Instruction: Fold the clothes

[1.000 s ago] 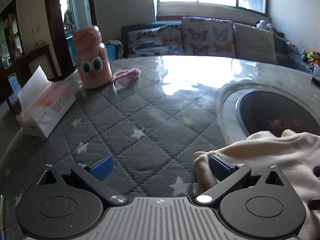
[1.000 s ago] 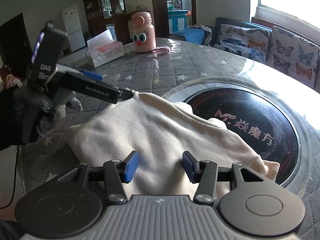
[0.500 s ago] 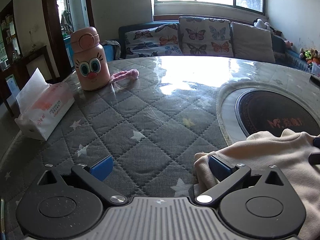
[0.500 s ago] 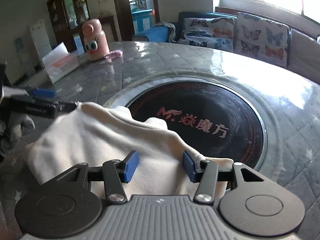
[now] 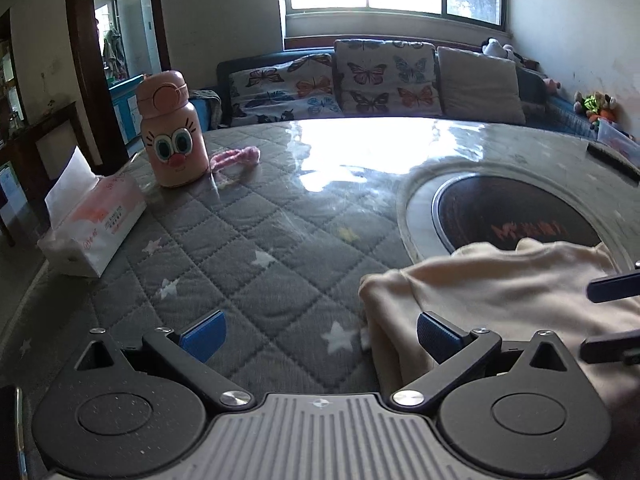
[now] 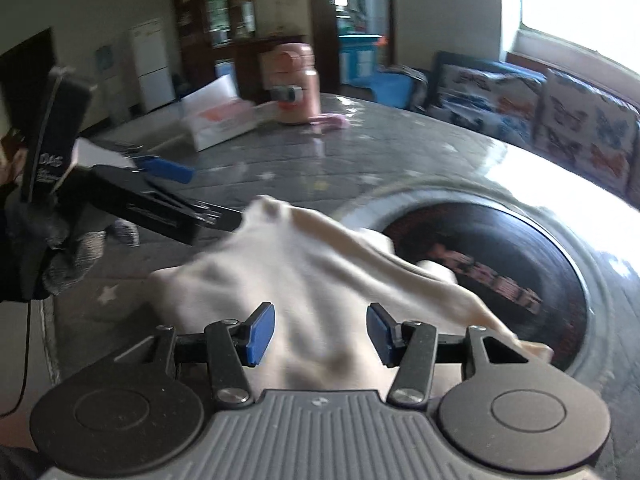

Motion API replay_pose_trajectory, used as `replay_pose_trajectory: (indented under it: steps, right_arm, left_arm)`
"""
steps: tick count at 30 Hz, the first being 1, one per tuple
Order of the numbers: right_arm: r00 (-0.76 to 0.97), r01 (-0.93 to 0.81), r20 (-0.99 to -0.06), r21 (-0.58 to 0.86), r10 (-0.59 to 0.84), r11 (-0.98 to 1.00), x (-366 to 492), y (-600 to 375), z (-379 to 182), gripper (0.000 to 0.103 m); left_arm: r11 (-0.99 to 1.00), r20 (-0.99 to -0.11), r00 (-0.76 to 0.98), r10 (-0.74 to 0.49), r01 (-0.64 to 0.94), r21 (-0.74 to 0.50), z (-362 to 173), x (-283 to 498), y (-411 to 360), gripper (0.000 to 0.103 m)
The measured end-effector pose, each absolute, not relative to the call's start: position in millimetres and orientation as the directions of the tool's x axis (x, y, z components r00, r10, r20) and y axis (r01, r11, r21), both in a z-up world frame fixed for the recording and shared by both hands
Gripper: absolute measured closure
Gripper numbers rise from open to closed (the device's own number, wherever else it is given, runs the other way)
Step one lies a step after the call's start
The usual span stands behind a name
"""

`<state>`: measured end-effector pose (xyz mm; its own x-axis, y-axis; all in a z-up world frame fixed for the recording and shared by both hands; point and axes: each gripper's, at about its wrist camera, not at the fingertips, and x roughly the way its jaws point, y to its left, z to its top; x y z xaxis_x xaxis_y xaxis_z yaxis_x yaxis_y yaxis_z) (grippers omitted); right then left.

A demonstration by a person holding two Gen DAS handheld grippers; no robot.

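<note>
Taking the round black hob plate set into the bench as the landmark and reading from left to right: well to its left, at the bench edge, lies a tissue pack, then a pink cartoon bottle with a pink band just beside it, all well apart from the work. Nearer the hob, the left hand-held gripper stands with its jaws wide apart; its left blue pad hangs over bare quilted cover, and its right pad lies against the left edge of the cream garment without pinching it, so it holds nothing. The garment sits on the near-left side of the hob, its far edge lapping onto the black plate. In the right wrist view the cloth rises in a rumpled peak next to the left tool's tip, though whether that tip lifts it cannot be told through the blur. The right hand-held gripper is partly open, its pads on either side of the cloth's near portion with gaps showing, gripping nothing. By the look of it the folding has barely begun: the garment is bunched, with no flat layer or clean crease visible, so spreading it and every fold remain.
</note>
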<state>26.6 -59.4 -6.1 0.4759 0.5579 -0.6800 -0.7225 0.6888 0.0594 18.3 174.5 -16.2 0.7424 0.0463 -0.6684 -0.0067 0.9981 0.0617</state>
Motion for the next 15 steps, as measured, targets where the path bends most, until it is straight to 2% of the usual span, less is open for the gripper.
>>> replay_pose_trajectory:
  steps: [15]
  right_arm:
    - [0.409,-0.835,-0.712,-0.04,0.571,0.548,-0.2,37.6,-23.9,0.051]
  left_arm:
    - [0.998,-0.679,0.731,0.059,-0.057,0.026,-24.9,11.9,200.4,0.0]
